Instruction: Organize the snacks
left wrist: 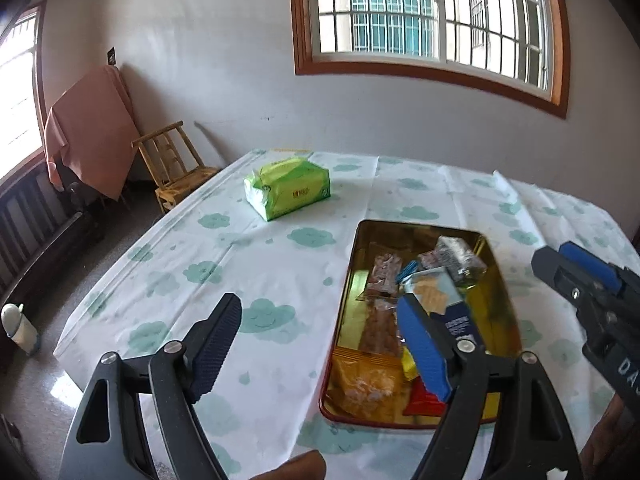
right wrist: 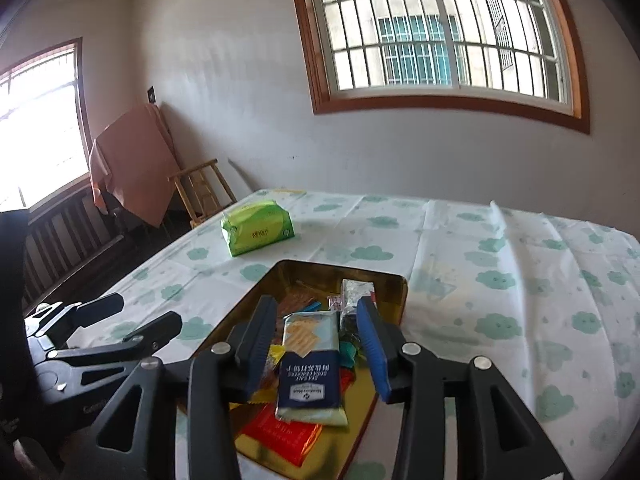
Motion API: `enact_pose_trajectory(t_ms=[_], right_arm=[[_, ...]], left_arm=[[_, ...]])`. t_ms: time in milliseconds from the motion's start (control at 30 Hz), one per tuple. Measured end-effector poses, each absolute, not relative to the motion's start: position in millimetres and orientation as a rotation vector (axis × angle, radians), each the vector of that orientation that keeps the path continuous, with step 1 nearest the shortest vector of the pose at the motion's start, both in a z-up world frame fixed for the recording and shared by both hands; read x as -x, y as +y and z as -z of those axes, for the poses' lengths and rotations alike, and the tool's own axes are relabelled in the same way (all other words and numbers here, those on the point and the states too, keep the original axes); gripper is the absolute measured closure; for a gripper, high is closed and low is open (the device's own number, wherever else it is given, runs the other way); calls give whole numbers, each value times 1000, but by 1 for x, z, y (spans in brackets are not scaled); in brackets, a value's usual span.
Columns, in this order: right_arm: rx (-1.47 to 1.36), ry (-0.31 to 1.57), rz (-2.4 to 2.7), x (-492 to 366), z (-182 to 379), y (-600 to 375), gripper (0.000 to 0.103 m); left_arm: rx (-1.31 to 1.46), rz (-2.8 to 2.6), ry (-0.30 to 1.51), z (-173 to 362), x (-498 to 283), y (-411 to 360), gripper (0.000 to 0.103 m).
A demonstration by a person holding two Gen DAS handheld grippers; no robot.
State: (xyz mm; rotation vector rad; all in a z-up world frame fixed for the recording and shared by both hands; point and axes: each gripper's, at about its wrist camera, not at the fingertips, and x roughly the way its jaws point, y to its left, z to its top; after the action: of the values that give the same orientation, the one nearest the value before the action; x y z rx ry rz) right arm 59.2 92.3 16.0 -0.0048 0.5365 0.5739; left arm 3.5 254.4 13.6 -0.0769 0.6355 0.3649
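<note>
Gold-lined tin tray (right wrist: 396, 292) is already loaded with pretty much every snack that can be seen: a cracker pack (right wrist: 310, 364) in blue and silver on top, a red packet (right wrist: 280, 436) under it, an orange bag (left wrist: 366, 384) at the near end, plus a few small wrapped bits. No loose snacks can be spotted on the cloud-print tablecloth (right wrist: 500, 280), only a green tissue pack (right wrist: 258, 226) well apart from the tray, so the sorting is judged to be nearly done, maybe just some tidying left.

Right gripper (right wrist: 316, 344) is held over the tray with the cracker pack lying between its 2 fingers, but gaps are visible on both sides, so nothing is gripped; the pack rests on the pile. Left gripper (left wrist: 320, 340) is spread wide and empty, 1 finger (left wrist: 424, 352) over the tray, the other over bare cloth.
</note>
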Motion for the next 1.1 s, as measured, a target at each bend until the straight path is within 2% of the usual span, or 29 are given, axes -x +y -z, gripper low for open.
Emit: enact_pose_trajectory(t_ms=[600, 1100], right_arm=[[-8, 463, -531, 12, -53, 40, 57], [-5, 417, -501, 48, -76, 21, 54]], left_arm=[[12, -311, 532, -64, 51, 207, 11], [-17, -261, 515, -78, 73, 184, 7]])
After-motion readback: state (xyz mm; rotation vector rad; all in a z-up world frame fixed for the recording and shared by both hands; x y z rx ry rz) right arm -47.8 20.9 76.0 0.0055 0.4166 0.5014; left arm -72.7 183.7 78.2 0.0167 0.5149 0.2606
